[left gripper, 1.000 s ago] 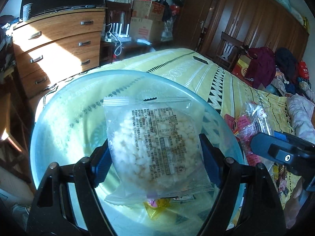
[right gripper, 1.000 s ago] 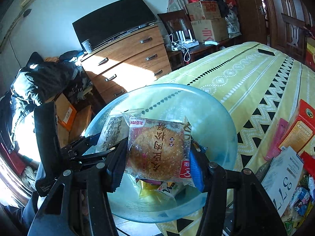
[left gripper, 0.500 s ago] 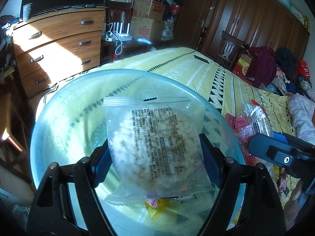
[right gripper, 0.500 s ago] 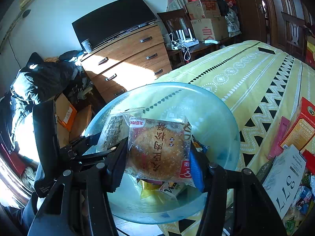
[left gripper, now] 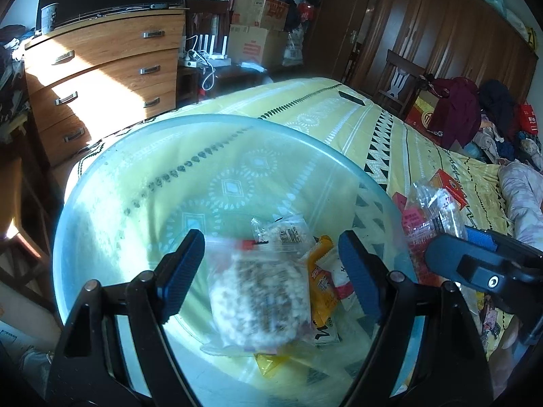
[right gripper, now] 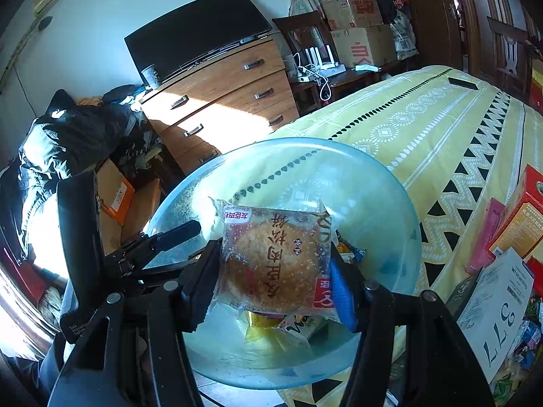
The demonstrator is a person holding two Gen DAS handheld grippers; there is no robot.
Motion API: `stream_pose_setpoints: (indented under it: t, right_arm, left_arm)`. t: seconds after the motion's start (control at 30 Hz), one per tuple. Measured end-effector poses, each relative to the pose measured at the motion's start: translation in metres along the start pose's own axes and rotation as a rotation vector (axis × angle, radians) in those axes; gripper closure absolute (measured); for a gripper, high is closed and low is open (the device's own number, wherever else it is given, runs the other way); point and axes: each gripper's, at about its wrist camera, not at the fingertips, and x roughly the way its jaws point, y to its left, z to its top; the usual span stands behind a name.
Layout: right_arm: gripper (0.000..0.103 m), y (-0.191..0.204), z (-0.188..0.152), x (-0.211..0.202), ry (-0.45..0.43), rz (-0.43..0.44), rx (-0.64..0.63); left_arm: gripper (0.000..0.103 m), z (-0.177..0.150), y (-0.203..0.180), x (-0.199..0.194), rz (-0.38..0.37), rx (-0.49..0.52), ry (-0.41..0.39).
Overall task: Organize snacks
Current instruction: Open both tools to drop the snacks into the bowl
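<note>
A clear blue plastic bowl [left gripper: 112,183] sits at the corner of a yellow patterned bed. My left gripper [left gripper: 271,271] is open above it. The puffed rice cake packet [left gripper: 261,302] is blurred between the open fingers, loose inside the bowl over other snack packets [left gripper: 322,278]. My right gripper [right gripper: 271,271] is shut on a round brown pastry packet [right gripper: 275,261] and holds it over the same bowl [right gripper: 383,203]. The left gripper [right gripper: 163,240] shows at the left of the right wrist view, and the right gripper body [left gripper: 485,271] at the right of the left wrist view.
More snack packets and boxes [right gripper: 509,224] lie on the bed [right gripper: 424,125] to the right of the bowl. A wooden dresser [left gripper: 101,78] with a TV stands beyond the bed corner. Cardboard boxes [left gripper: 258,30] and a wardrobe line the far wall.
My left gripper has opened and the rice cake packet has dropped from it into the bowl. The right gripper still holds the pastry packet in about the same place.
</note>
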Motion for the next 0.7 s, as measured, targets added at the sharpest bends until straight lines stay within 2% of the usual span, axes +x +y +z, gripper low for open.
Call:
stream_pose_setpoints:
  t: [0.1,0.13,0.17,0.23,0.57,0.63,0.7]
  right_arm:
    - [0.036,0.0,0.0,0.0,0.0,-0.002,0.003]
    - [0.034,-0.001,0.0,0.001,0.0,-0.005,0.006]
    - [0.027,-0.001,0.0,0.001,0.0,-0.007,0.01]
    - [0.022,-0.004,-0.001,0.001,0.002,-0.003,0.023]
    - [0.02,0.001,-0.003,-0.007,0.02,-0.022,-0.002]
    - [0.02,0.001,-0.002,-0.012,0.04,-0.02,0.017]
    - [0.02,0.003,0.001,-0.022,0.056,-0.003,0.033]
  left_arm:
    - [0.016,0.0,0.001,0.001,0.008,0.002,0.009]
    - [0.012,-0.001,0.001,0.002,0.013,0.004,0.017]
    - [0.01,0.0,0.0,0.003,0.013,0.005,0.023]
    - [0.009,-0.001,0.0,0.003,0.02,0.008,0.026]
    - [0.002,0.003,-0.004,-0.001,0.086,-0.013,0.048]
    - [0.001,0.006,-0.006,-0.004,0.135,-0.023,0.094]
    - [0.0,0.01,-0.007,-0.015,0.152,-0.036,0.092]
